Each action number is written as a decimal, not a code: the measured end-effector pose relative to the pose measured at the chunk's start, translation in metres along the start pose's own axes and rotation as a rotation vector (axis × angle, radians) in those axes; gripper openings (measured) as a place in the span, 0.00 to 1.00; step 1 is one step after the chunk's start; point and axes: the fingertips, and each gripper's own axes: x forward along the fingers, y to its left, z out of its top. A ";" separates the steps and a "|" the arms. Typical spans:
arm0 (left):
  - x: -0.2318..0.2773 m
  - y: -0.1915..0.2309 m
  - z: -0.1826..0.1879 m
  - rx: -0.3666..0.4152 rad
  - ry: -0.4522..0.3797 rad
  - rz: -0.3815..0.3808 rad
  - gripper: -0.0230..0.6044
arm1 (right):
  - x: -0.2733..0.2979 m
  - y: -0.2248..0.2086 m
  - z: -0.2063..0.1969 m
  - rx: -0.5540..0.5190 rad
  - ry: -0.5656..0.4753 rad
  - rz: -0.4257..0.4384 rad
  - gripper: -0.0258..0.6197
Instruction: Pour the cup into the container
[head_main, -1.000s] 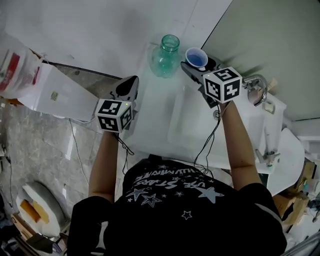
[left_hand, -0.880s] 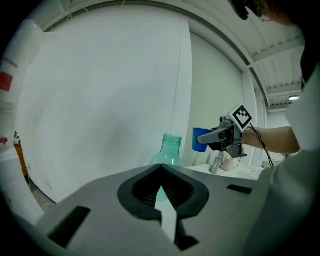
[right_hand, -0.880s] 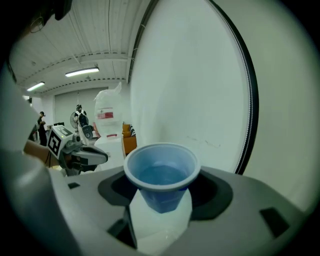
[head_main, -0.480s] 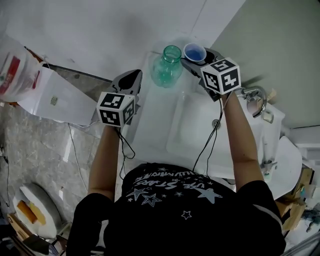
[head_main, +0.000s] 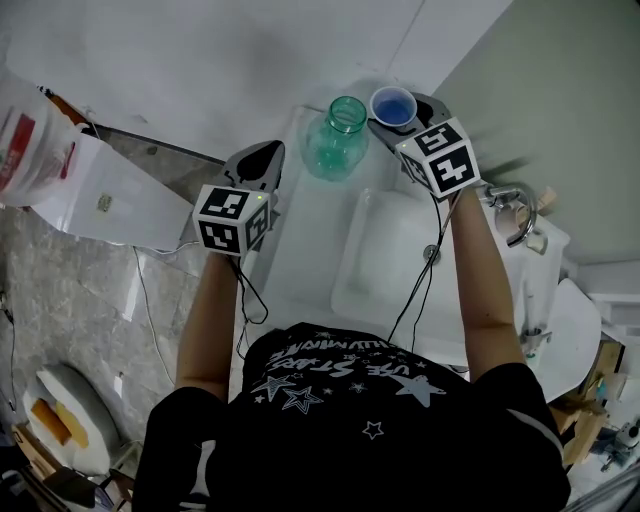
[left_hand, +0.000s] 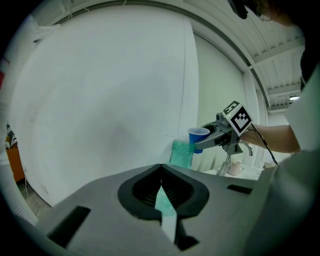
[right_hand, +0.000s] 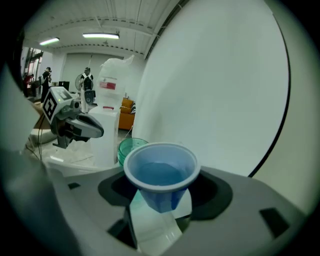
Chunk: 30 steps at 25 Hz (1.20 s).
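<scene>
At top centre, holding the blue cup (head_main: 393, 104) upright in the right tongs (head_main: 398, 122) beside the green container (head_main: 335, 135), ready for tipping; with left tongs (head_main: 262, 160) closed, empty.

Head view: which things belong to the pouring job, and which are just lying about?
Job: blue cup, green jar, right hand-held gripper holding the cup.
Lying about: sink, tap, white bag.

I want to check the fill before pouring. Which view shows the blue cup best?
The right gripper view: the blue cup sits large, centred, inside visible. Head view shows it small from above; left gripper view, only its distant side.
</scene>
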 end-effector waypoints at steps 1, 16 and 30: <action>0.001 0.001 -0.001 0.000 0.001 0.000 0.05 | 0.001 0.000 0.000 -0.017 0.004 -0.008 0.50; 0.007 -0.001 -0.011 -0.018 0.020 -0.015 0.05 | 0.001 -0.007 0.017 -0.270 0.078 -0.129 0.50; 0.012 -0.003 -0.015 -0.029 0.024 -0.030 0.05 | 0.010 -0.010 0.016 -0.459 0.152 -0.186 0.50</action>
